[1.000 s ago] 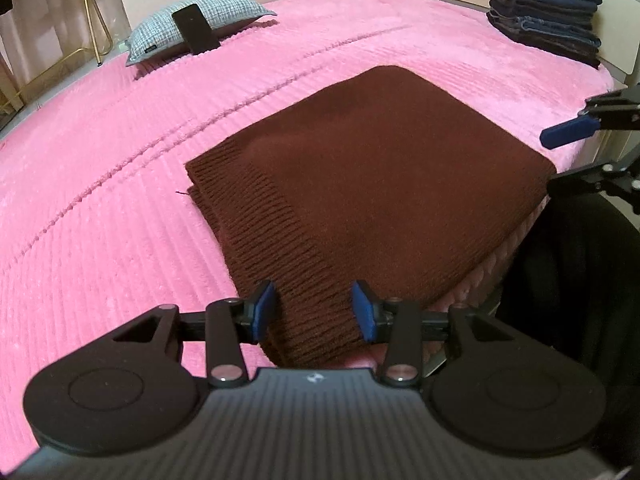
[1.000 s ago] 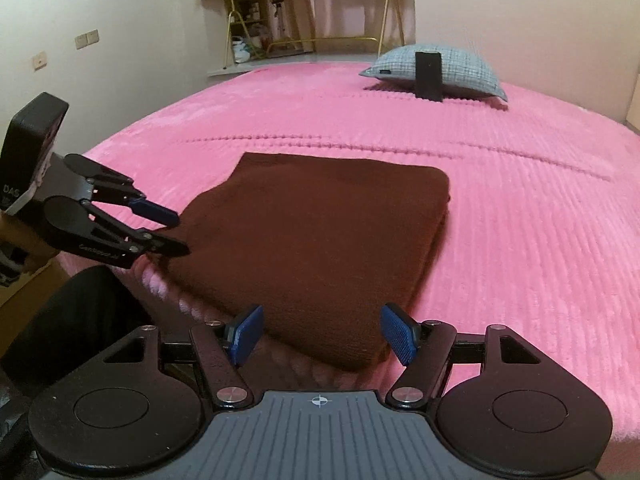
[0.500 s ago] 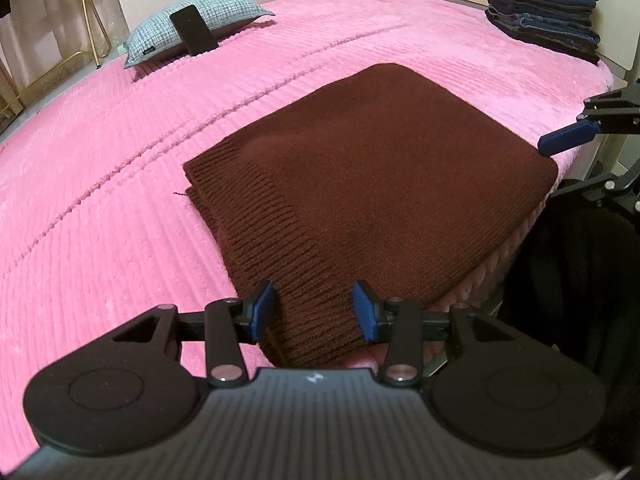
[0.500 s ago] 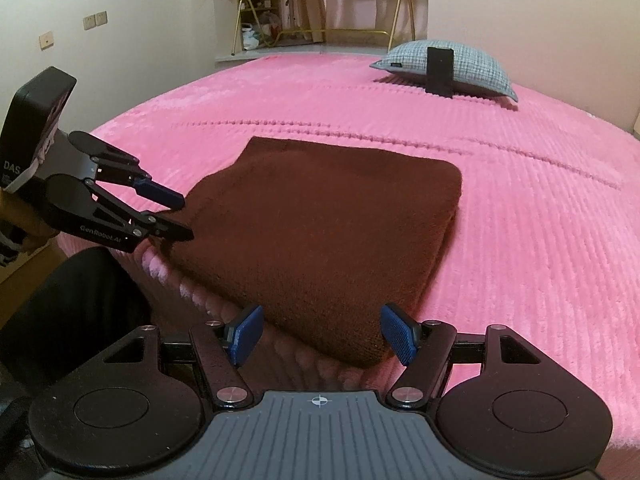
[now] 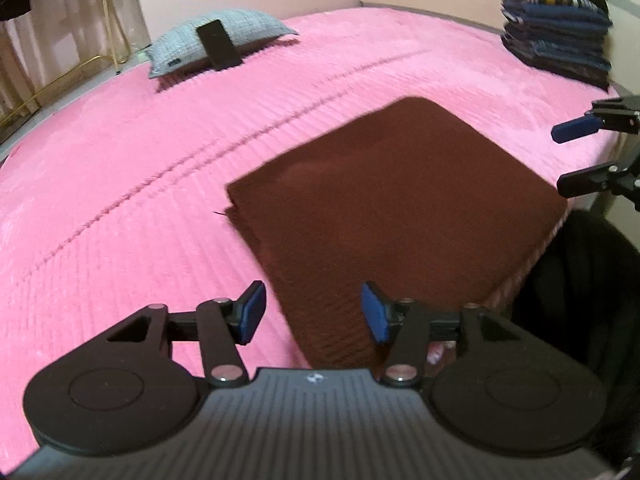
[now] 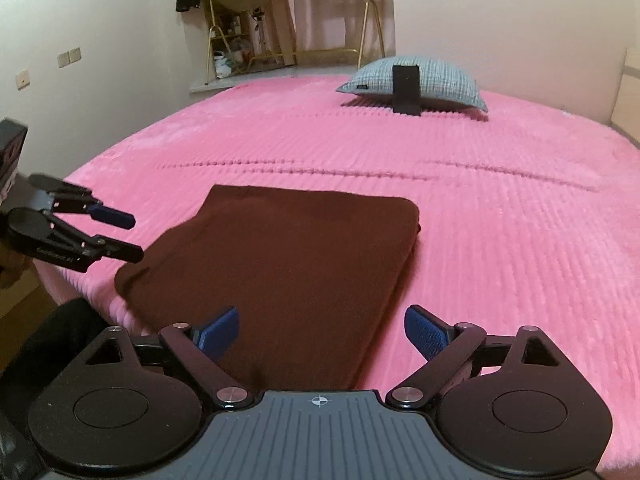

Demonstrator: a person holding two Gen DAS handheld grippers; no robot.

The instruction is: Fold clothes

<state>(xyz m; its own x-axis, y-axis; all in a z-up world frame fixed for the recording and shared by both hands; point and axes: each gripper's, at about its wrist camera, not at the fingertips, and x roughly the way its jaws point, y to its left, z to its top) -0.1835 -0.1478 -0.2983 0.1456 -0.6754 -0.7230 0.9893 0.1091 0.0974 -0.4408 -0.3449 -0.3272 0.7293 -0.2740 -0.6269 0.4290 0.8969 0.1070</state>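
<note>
A folded dark brown knit sweater (image 5: 384, 208) lies flat on the pink bedspread (image 5: 120, 216) near the bed's front edge; it also shows in the right wrist view (image 6: 288, 272). My left gripper (image 5: 312, 314) is open and empty, raised above the sweater's near left corner. My right gripper (image 6: 322, 330) is open and empty, above the sweater's near edge. In the left wrist view the right gripper (image 5: 576, 156) shows at the far right. In the right wrist view the left gripper (image 6: 116, 234) shows at the left, beside the sweater's corner.
A grey pillow (image 5: 216, 42) with a black phone-like object (image 5: 219, 45) leaning on it lies at the far side of the bed. A stack of folded clothes (image 5: 558, 20) stands at the back right. A gold clothes rack (image 6: 296, 20) stands beyond the bed.
Both grippers have lifted and pulled back from the sweater. Their jaws have opened wider. The sweater has stayed flat in place.
</note>
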